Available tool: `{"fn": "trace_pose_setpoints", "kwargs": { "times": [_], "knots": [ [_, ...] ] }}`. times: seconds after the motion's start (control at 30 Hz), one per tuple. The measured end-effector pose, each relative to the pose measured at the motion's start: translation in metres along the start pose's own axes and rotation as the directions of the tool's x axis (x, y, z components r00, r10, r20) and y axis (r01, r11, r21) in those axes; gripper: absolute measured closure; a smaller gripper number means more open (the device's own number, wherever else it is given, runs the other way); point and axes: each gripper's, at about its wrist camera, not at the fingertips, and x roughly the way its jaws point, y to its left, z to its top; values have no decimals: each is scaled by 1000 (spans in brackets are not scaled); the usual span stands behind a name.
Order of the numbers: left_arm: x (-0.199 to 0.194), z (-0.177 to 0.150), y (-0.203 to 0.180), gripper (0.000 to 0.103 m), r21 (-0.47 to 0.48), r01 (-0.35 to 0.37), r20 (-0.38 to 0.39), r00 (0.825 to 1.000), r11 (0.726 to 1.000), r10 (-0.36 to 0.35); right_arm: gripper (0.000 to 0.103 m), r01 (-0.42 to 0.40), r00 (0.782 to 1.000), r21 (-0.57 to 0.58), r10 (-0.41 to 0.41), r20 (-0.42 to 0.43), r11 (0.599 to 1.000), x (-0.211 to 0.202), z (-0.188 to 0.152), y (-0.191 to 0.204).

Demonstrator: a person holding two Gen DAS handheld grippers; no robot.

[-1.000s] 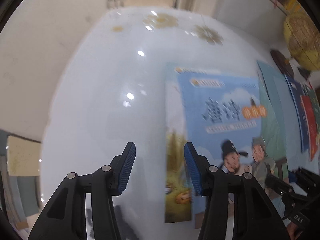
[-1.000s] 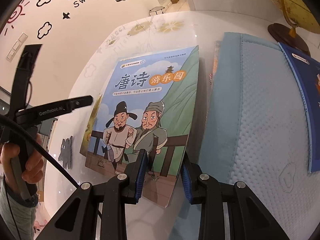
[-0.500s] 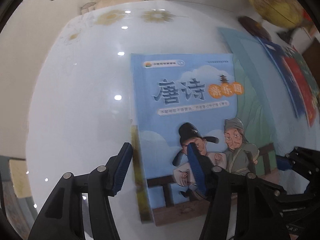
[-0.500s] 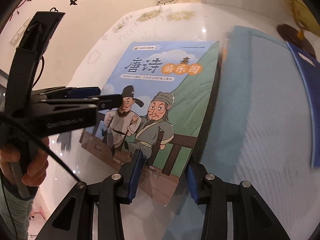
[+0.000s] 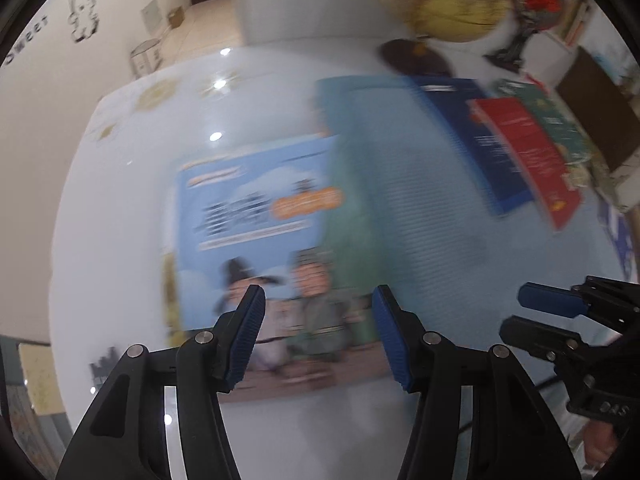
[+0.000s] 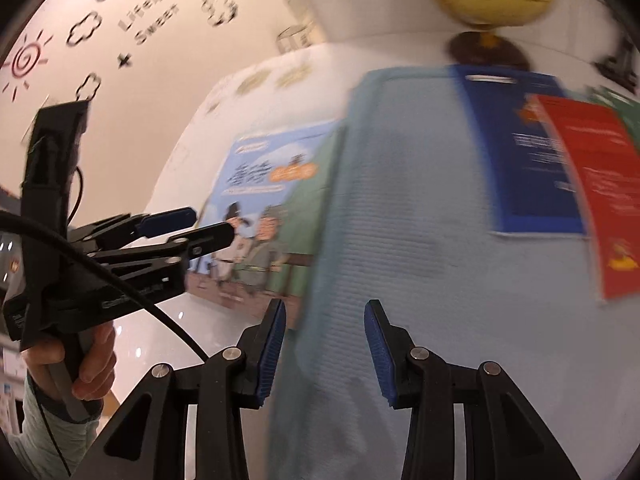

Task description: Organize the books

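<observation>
Both tools lifted off picture book (image 5: 256,216), left tool (image 5: 318,340) and right tool (image 6: 325,346) empty, jaws apart; book placed, red book (image 6: 596,184) likely next.

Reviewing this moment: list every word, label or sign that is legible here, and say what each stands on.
"Life is Sweet": wall lettering, blurred but readable in the right wrist view.
"Sweet": same wall, left wrist view, partly cut off.
Light blue picture book: title too blurred to read.
Dark blue book, red book: print too blurred.
Left tongs: body marking unreadable.
Right tongs: body marking unreadable.
</observation>
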Motion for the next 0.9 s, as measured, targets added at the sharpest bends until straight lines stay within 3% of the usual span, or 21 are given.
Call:
{"fn": "trace_pose_setpoints", "kwargs": {
  "times": [0.17,0.3,0.43,0.57,0.73,0.9],
  "knots": [
    [2,10,-53,50,7,60,-8,998,998,-60,63,77,996,77,-80,40,994,-34,-14,-55],
    [5,20,-90,50,-85,141,-14,990,986,-143,59,107,990,158,-120,73,982,-67,-29,-120],
    [3,35,-136,50,-131,176,2,984,976,-177,58,130,985,217,-151,86,968,-105,-36,-185],
    [6,50,-190,50,-128,192,14,981,973,-192,45,136,976,259,-174,133,956,-147,-38,-239],
    [31,67,-239,48,-161,199,-23,978,967,-206,45,101,979,276,-144,142,956,-173,-33,-296],
    [56,70,-254,48,-240,157,-58,983,958,-176,45,66,990,245,-94,105,967,-163,-21,-319]
  ]
}}
